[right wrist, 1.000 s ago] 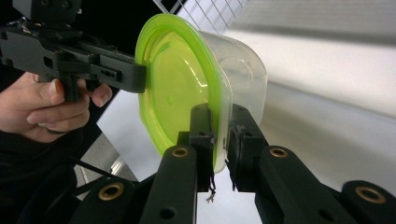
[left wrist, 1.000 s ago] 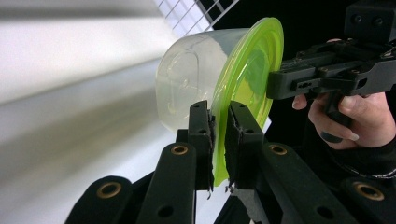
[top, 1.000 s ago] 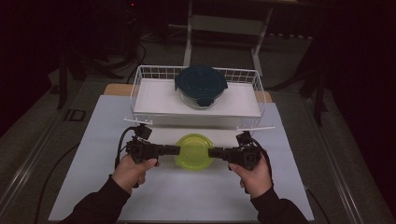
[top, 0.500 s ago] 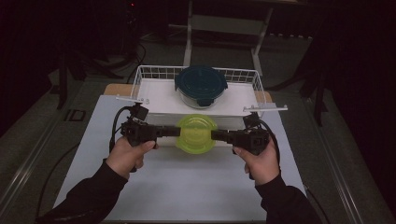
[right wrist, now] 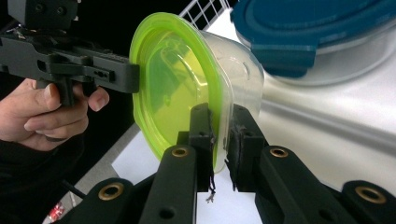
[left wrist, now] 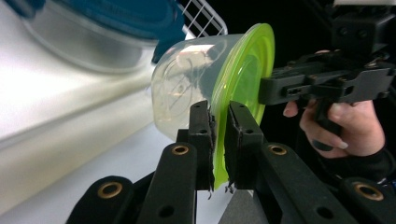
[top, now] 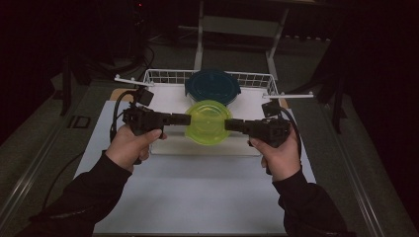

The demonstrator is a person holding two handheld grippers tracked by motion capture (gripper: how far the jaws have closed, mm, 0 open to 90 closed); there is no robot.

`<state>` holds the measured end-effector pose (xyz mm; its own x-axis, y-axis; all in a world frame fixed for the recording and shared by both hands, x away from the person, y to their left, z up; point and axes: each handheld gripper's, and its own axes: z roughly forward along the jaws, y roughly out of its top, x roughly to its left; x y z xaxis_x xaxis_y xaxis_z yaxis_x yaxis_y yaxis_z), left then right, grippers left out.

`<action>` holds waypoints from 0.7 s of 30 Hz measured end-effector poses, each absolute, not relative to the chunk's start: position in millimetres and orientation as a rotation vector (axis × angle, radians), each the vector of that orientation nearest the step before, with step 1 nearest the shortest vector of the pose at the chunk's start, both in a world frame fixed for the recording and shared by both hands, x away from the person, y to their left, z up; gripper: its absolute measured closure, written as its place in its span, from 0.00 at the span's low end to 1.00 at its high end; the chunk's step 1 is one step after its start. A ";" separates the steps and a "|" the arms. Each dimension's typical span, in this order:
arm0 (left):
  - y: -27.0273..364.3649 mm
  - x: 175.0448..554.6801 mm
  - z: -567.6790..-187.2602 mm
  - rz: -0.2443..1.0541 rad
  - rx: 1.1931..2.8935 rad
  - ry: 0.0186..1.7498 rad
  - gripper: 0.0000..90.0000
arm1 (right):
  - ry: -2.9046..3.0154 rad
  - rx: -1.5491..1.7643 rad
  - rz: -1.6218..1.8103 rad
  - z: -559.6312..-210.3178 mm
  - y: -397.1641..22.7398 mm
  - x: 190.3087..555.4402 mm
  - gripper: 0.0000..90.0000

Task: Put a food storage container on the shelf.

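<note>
- The white surface (top: pixel 197 197) sits in a dark room, with a white wire basket (top: pixel 163 76) at its far edge.
- A blue-lidded container (top: pixel 212 85) rests in the basket.
- The green-lidded tub (top: pixel 207 121) hangs above the surface just before the basket, held level, likely for placing inside.
- The left claw (top: pixel 184 119) and right claw (top: pixel 230 124) are each clamped on its opposite lid rims.

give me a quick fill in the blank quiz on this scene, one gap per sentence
1. The lid of the container held between the two claws is ____ in colour.
2. The left claw is shut on the container's ____.
3. The container with the dark blue lid sits in a white wire ____.
4. The right claw grips the rim on the side ____ the left claw.

Missing words: green; rim; basket; opposite
</note>
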<state>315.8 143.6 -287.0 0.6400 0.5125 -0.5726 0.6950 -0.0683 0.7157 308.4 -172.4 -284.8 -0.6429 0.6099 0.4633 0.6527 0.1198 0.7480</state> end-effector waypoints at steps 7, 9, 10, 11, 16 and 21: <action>144.7 328.7 -264.9 -0.178 1.712 0.963 0.90 | -2.313 -1.302 -1.628 -263.0 -171.6 320.2 0.90; 144.5 333.9 -260.6 -0.170 1.710 0.964 0.90 | -2.325 -1.313 -1.629 -256.7 -170.7 324.5 0.90; 144.3 336.8 -258.8 -0.170 1.709 0.964 0.90 | -2.326 -1.318 -1.629 -254.0 -170.3 327.1 0.90; 144.1 339.7 -257.2 -0.165 1.707 0.966 0.91 | -2.330 -1.322 -1.630 -251.6 -170.2 329.8 0.90; 141.4 356.0 -251.1 -0.153 1.710 0.971 0.90 | -2.334 -1.349 -1.629 -244.8 -169.9 344.6 0.90; 136.3 376.3 -250.0 -0.175 1.705 0.992 0.90 | -2.325 -1.398 -1.617 -242.4 -172.4 361.7 0.90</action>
